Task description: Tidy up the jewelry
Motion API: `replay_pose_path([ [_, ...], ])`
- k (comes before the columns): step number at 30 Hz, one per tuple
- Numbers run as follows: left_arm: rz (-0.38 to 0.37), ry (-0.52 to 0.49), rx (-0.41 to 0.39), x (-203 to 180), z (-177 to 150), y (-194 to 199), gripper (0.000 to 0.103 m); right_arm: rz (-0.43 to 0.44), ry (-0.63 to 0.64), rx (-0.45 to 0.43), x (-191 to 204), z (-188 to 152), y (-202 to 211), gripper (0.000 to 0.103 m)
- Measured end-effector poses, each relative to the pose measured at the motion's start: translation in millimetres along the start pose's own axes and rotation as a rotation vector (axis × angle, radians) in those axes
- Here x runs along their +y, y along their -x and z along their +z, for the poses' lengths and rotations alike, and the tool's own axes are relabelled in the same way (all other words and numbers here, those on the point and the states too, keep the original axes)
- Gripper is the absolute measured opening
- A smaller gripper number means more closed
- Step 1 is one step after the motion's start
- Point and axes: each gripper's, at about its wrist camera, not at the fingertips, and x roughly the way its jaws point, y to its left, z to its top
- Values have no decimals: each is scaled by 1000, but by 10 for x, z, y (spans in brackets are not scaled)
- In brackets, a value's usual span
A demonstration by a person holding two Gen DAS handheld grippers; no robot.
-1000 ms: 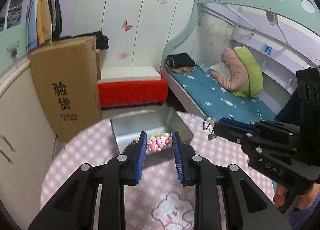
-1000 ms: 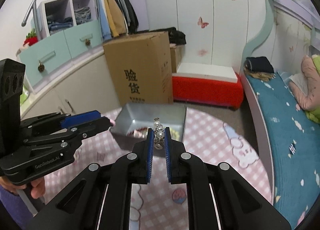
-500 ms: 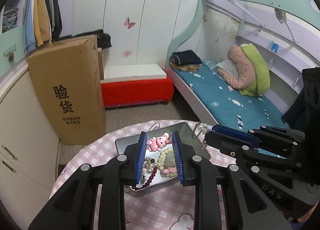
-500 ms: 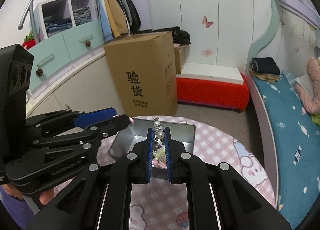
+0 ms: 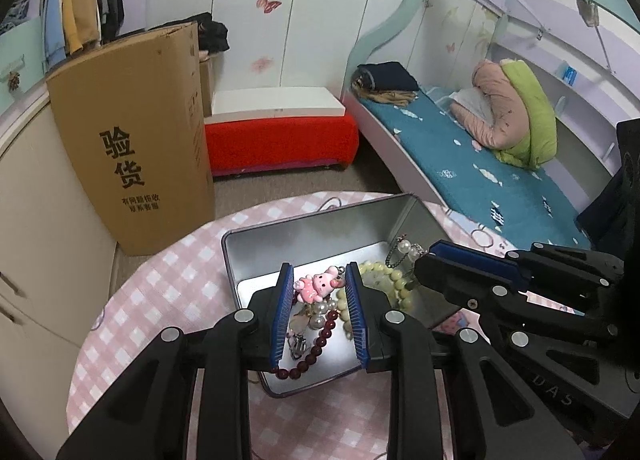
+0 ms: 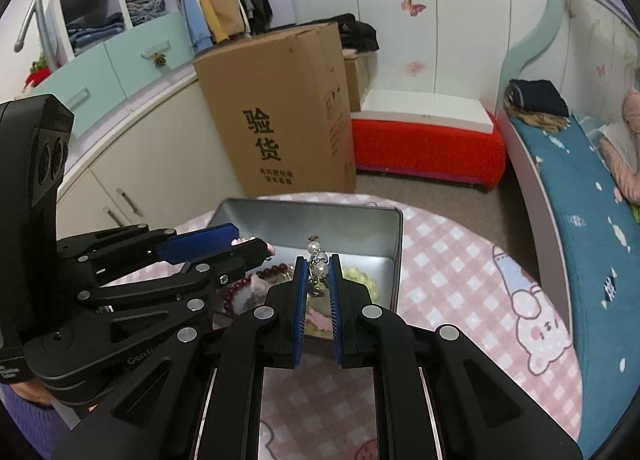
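Note:
An open silver tin (image 5: 312, 238) sits on the pink checked round table (image 5: 160, 284). It holds a dark red bead bracelet (image 5: 316, 348), a pale yellow bead bracelet (image 5: 384, 276) and pearls. My left gripper (image 5: 318, 284) is shut on a pink bunny charm (image 5: 316, 286) over the tin. My right gripper (image 6: 318, 268) is shut on a pearl and chain piece (image 6: 318, 264) over the tin (image 6: 320, 220); it also shows in the left wrist view (image 5: 420, 256). The left gripper also shows in the right wrist view (image 6: 248, 248).
A tall cardboard box (image 5: 132, 132) stands on the floor behind the table. A red bench (image 5: 280, 136) and a bed with a teal sheet (image 5: 460, 168) lie beyond. Cabinets (image 6: 120, 148) run along the left.
Both grippers have moved forward and down over the tin, still holding their pieces. The inside of the tin and its jewelry have come into view.

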Motion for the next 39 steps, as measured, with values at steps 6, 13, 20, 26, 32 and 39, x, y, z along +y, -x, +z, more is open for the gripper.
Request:
replay_pose_path([
  [6,5,6,13,-8,-10,-41,25,1,-10,16,-18,-44,-64,11],
  [13,9,8,2,-17,-17,4,41,6,-22,22,-50,-74,-84,11],
  [20,7,16,-9,-32,-9,79,43,13,-30,16,-83,-96,-18,13],
  [26,12,33,-54,-41,-35,302,57,0,-30,-18,-72,-106,199,13],
  [32,73,24,-155,-105,-104,757,76,-40,-40,-89,-23,-148,624,50],
  [39,131,39,-238,-228,-303,1366,81,-56,-23,-185,142,-305,1330,60],
])
